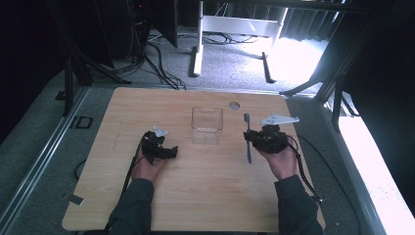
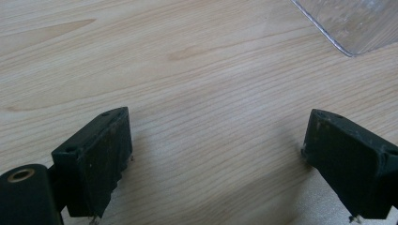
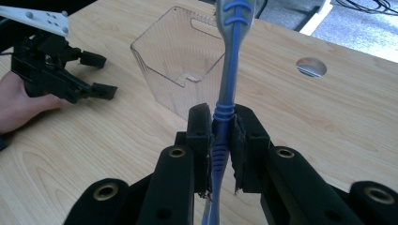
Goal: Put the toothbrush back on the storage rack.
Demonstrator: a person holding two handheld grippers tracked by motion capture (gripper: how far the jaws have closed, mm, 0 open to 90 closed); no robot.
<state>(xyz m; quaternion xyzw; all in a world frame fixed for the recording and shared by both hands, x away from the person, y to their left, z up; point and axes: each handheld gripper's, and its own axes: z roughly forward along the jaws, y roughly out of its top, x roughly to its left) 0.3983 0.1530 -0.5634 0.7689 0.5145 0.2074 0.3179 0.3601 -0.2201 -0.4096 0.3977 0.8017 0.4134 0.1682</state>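
A blue and grey toothbrush [image 1: 248,152] [image 3: 231,61] is clamped by its handle in my right gripper [image 1: 250,139] [image 3: 224,125], which is shut on it just right of the container. The brush runs lengthwise, with its head [image 1: 246,117] pointing away from the person. A clear plastic container [image 1: 207,125] [image 3: 180,70] stands upright and empty at the table's middle, and one corner of it [image 2: 356,23] reaches into the left gripper view. My left gripper [image 1: 172,152] [image 2: 218,140] [image 3: 99,75] rests low on the wood to the container's left, open, with nothing between its jaws.
The light wooden table [image 1: 195,196] has a round cable hole [image 1: 234,105] [image 3: 311,67] near its far edge. Cables trail from both grippers toward the person. Beyond the table lie grey carpet and dark stands.
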